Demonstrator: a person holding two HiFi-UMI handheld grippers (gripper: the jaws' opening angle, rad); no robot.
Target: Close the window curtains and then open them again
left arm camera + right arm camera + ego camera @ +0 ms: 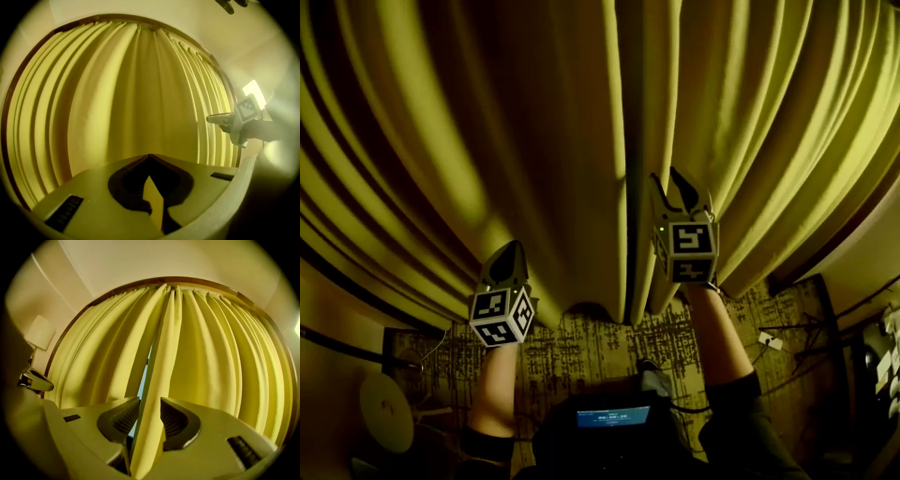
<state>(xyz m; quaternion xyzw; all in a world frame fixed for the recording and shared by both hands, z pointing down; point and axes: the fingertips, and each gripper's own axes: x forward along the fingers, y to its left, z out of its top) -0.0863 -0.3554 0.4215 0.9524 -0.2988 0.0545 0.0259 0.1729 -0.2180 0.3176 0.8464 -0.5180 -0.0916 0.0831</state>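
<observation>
Yellow curtains point(534, 122) fill almost the whole head view, hanging in deep vertical folds from a brown rail point(164, 281) under a pale ceiling. The two panels are drawn nearly together. In the right gripper view only a thin slit of bluish daylight point(143, 380) shows between them, low down.

Below the hems lies a patterned carpet point(600, 352), with cables trailing at its right side.

Both forearms reach up from the bottom of the head view toward the fabric, the right one higher than the left.

The right gripper point(150, 401) sits at the meeting line with its jaws partly apart. The leading edge point(157, 380) of the right-hand panel runs upright between the ribbed pads. A little light shows beside the left pad, so the fabric stands in the gap rather than being squeezed.

The left gripper point(149, 155) faces the folds of the left-hand panel with its jaw tips pressed together. A yellow sliver shows in the hollow behind the tips, and I cannot tell whether any cloth is pinched there.

A white-shaded wall lamp point(40, 331) hangs left of the window, and a small lit screen point(612, 415) glows at the person's chest.
</observation>
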